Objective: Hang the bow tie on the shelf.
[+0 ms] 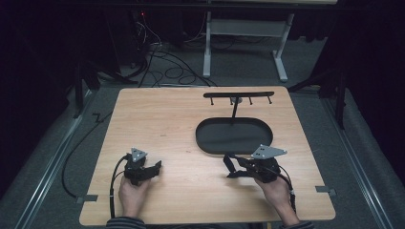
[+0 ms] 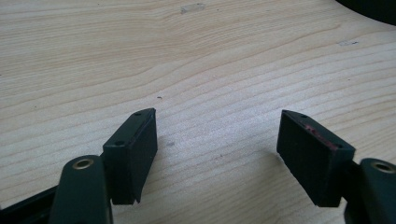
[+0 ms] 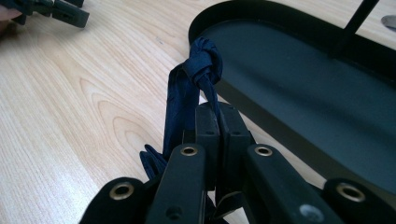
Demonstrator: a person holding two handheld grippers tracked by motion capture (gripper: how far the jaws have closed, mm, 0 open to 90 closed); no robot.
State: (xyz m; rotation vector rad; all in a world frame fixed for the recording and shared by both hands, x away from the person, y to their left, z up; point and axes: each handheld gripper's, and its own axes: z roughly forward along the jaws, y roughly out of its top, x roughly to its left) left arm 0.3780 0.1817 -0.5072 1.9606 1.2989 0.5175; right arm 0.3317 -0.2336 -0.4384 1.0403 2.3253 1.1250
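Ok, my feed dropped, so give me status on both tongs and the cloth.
Left tongs open, empty, over bare table. Right tongs shut on knotted blue cloth, beside black tray. Nothing in the way.

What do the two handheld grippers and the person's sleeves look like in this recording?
Both grippers, left gripper and right gripper, are matte black with linkage arms pinned by brass-coloured rivets and flat rectangular black pads. Each carries a grey three-cornered plate with small holes on top, and a black cable trails back toward the person. The sleeves are dark with thin stripes.
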